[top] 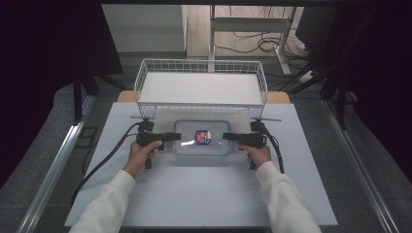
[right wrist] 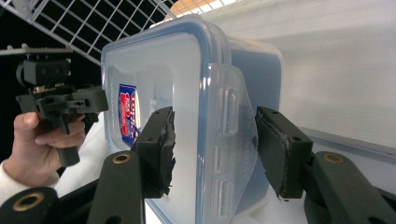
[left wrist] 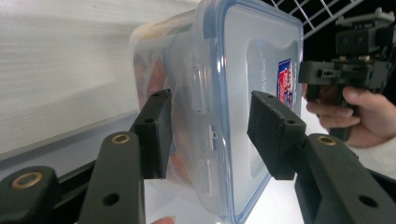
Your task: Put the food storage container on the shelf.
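While both hands rest on the counter (top: 204, 194), the high view has a clear plastic container (top: 202, 138) with a blue-rimmed lid lying near the middle, just in front of a white wire basket (top: 201, 87) that stands at the far edge. Left gripper (top: 176, 137) meets the container's left end, right gripper (top: 227, 137) its right end, both pointing inward and level. A small red and blue label (top: 202, 137) sits on the lid. Left gripper view: the left gripper (left wrist: 208, 135) has its jaws astride the end of the container (left wrist: 261, 70), one pad at the body side below the rim, the other over the lid face; a narrow gap shows at the lid pad, so whether they press I cannot tell from this view, though the jaws are at their narrowest. The other hand (left wrist: 359, 116) with its gripper is seen beyond. Right gripper view: the right gripper (right wrist: 215, 149) straddles the opposite end of the container (right wrist: 154, 84), the side latch flap between the pads; both pads stand slightly off the plastic, jaws about half open.
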Demonstrator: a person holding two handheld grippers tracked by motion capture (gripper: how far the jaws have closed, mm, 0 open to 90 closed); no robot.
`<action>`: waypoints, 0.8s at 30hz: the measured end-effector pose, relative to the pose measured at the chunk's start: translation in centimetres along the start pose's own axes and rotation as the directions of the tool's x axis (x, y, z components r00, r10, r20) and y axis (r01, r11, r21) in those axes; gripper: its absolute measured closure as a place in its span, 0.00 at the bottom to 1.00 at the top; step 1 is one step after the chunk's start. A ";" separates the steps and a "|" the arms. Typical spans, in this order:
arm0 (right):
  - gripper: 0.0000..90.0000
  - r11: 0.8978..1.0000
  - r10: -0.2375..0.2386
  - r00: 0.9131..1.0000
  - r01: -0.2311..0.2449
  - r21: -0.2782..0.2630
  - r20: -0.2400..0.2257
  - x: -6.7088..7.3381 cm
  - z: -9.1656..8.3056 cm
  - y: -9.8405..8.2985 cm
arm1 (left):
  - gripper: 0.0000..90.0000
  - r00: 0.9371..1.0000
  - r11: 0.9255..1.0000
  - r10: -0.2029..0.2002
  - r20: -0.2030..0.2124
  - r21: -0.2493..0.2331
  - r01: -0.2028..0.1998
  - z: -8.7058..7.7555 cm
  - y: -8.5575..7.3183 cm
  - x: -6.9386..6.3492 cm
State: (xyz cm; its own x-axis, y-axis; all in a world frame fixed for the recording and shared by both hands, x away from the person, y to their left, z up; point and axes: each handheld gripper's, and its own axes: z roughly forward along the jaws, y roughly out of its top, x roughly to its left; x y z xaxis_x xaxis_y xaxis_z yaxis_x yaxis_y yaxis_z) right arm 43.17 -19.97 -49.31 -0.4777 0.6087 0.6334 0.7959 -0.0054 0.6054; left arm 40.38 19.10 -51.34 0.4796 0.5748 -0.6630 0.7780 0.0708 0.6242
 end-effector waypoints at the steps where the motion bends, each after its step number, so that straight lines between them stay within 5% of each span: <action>1: 0.54 1.000 0.011 1.000 -0.011 -0.004 0.002 0.0 0.0 0.0 | 0.56 1.000 1.000 -0.006 -0.002 -0.002 0.006 0.0 0.0 0.0; 16: 0.52 0.995 0.067 0.993 -0.060 -0.076 0.096 0.5 0.5 -0.2 | 0.50 0.998 0.998 -0.063 -0.027 -0.024 0.062 0.8 0.0 0.3; 24: 0.43 0.993 0.053 0.988 -0.037 -0.116 0.146 0.9 0.4 -0.3 | 0.42 0.997 0.997 -0.063 -0.032 -0.044 0.062 0.6 0.0 0.0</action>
State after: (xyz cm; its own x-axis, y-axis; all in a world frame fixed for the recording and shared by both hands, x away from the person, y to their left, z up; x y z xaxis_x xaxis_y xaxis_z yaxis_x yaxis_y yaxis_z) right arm 42.66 -19.14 -49.11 -0.3753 0.7166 0.5879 0.7644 -0.1195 0.6336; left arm 40.63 18.66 -51.59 0.4160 0.5953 -0.6875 0.7878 0.1418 0.5994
